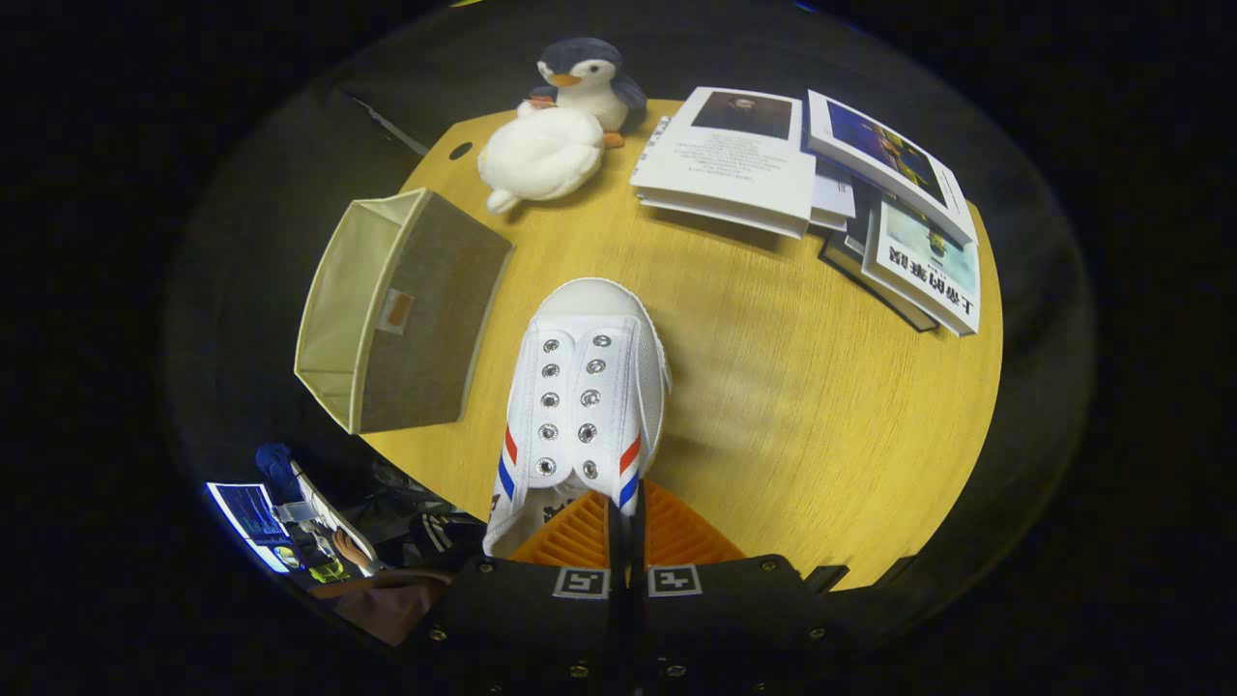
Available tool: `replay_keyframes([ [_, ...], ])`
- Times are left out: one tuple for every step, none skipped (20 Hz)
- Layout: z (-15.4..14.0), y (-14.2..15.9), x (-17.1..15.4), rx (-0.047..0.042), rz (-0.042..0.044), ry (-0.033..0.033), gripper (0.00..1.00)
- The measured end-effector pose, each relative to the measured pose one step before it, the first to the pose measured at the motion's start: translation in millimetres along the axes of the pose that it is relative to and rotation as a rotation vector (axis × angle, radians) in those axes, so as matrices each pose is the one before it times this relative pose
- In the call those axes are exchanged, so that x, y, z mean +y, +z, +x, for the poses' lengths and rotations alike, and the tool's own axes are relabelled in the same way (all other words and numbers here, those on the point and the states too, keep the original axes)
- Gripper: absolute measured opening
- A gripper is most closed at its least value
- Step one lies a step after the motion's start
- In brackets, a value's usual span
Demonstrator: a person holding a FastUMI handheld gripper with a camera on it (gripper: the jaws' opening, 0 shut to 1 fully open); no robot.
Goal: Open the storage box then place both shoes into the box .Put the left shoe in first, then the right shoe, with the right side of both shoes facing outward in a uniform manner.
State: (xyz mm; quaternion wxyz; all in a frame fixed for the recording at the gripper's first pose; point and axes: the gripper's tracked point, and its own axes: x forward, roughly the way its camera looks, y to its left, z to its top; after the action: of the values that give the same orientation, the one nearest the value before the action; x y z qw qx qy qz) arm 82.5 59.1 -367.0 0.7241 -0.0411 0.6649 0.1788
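The gripper (626, 522) hangs above the table (821, 406), its two fingers pressed close together on the shoe's (585, 406) tongue, holding it lifted.

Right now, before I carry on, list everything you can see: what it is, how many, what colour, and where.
shoe: one, white with red and blue stripes, held lifted above the table, toe pointing away
storage box: one, grey outside, cream inside, open, left of the shoe
table: one, yellow wood, round
penguin toy: one, grey and white, far edge of the table
white plush toy: one, in front of the penguin
books: several, mostly white covers, stacked beyond the shoe to the right
tongs: one pair, fingers closed on the shoe's heel end
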Motion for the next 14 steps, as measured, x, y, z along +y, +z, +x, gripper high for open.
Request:
replay_keyframes([
  [-6.79, 9.36, 10.18, -0.01769, -0.00988, 0.00583, 0.00],
  [-7.39, 10.02, 11.01, -0.01781, -0.00836, 0.00669, 0.00],
  [-5.90, 8.33, 10.92, -0.01478, -0.01172, 0.00789, 0.00],
  [-5.36, 9.05, 11.59, -0.01504, -0.00906, 0.00964, 0.00],
  [-5.02, 8.58, 10.35, -0.01227, -0.01140, 0.00746, 0.00],
  [-4.37, 8.07, 10.04, -0.00868, -0.00800, 0.00474, 0.00],
  [-3.70, 7.64, 9.31, -0.00862, -0.00914, 0.00217, 0.00],
  [-3.10, 8.01, 8.53, -0.00906, -0.00836, -0.00130, 0.00],
  [-1.53, 5.03, 6.43, -0.00744, -0.01452, -0.00312, 0.00],
  [-1.62, 7.39, 7.70, -0.00861, -0.01018, -0.00253, 0.00],
  [-0.78, 5.91, 8.48, -0.00351, -0.00923, 0.00174, 0.00],
  [-0.82, 5.80, 9.32, -0.00364, -0.00168, 0.00574, 0.00],
  [-0.20, 3.88, 10.42, -0.00041, 0.00135, 0.00794, 0.00],
  [1.25, 4.20, 9.35, 0.00119, -0.00358, 0.00683, 0.00],
])
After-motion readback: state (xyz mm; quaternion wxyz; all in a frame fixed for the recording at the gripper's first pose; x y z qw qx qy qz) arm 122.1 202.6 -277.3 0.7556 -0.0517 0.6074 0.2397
